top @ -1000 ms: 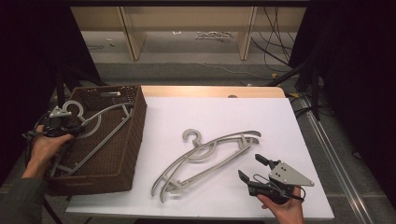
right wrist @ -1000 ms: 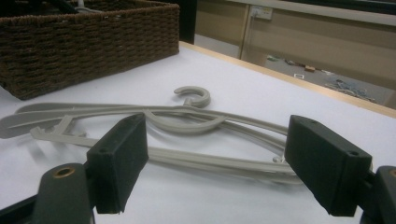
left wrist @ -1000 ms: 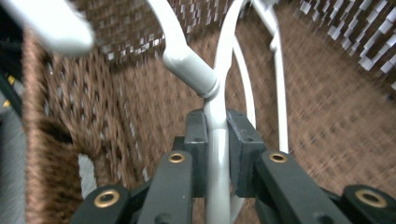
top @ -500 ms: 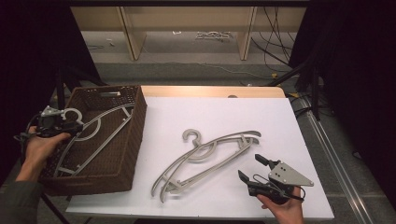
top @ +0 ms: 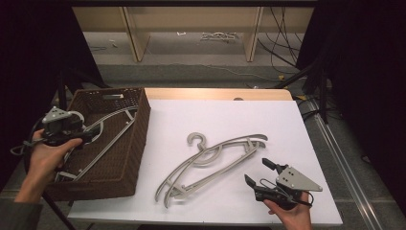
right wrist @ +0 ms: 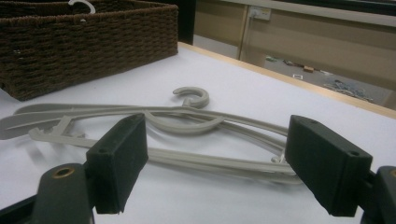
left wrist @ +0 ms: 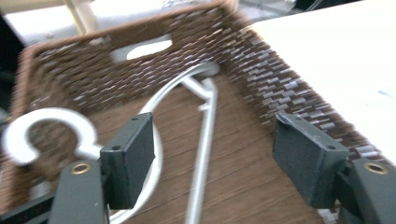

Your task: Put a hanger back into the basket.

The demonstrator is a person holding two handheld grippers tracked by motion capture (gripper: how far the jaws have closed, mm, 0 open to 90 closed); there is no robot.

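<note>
Your left gripper (top: 91, 135) hovers over the wicker basket (top: 131, 158), jaws just opened and released, nothing between them. One hanger (left wrist: 205, 135) lies inside it. Your right gripper (top: 258, 173), jaws spread, faces the hanger on the table (top: 215, 158).

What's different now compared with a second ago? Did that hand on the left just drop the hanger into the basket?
Yes. The left gripper has just opened its jaws, let go of the hanger in the basket and lifted off; that hanger lies inside the wicker basket. The right gripper and the hangers on the table stayed put.
</note>
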